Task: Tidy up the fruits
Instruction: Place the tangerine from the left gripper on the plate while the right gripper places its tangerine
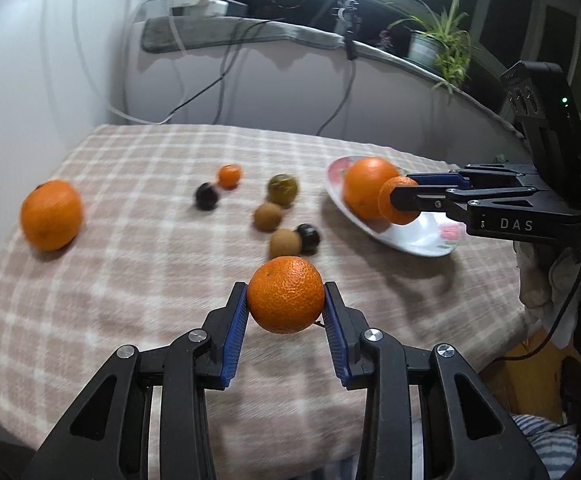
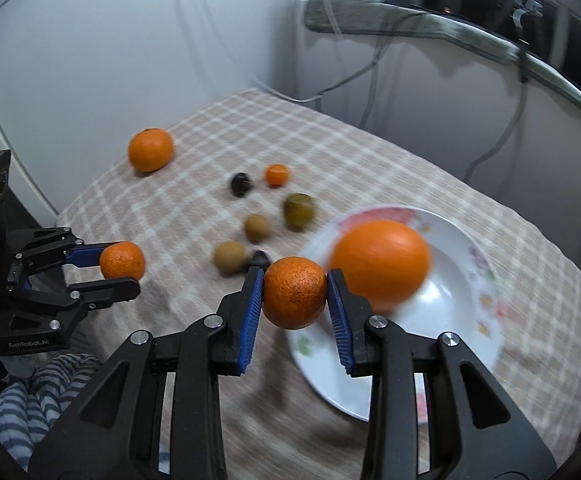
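Holding one mandarin point(image 1: 285, 294) each, both grippers point(image 1: 285, 304) point(image 2: 295, 300) are near the plate point(image 2: 450, 320); one orange point(image 2: 380, 264) lies there, the other fruits remain outside.

Orange mandarins point(image 1: 286, 294), pink-checked tablecloth point(image 1: 130, 280), white floral plate point(image 2: 466, 292)

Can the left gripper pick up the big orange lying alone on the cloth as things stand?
Probably not yet: the left gripper is shut on a mandarin. The path to the big orange looks free.
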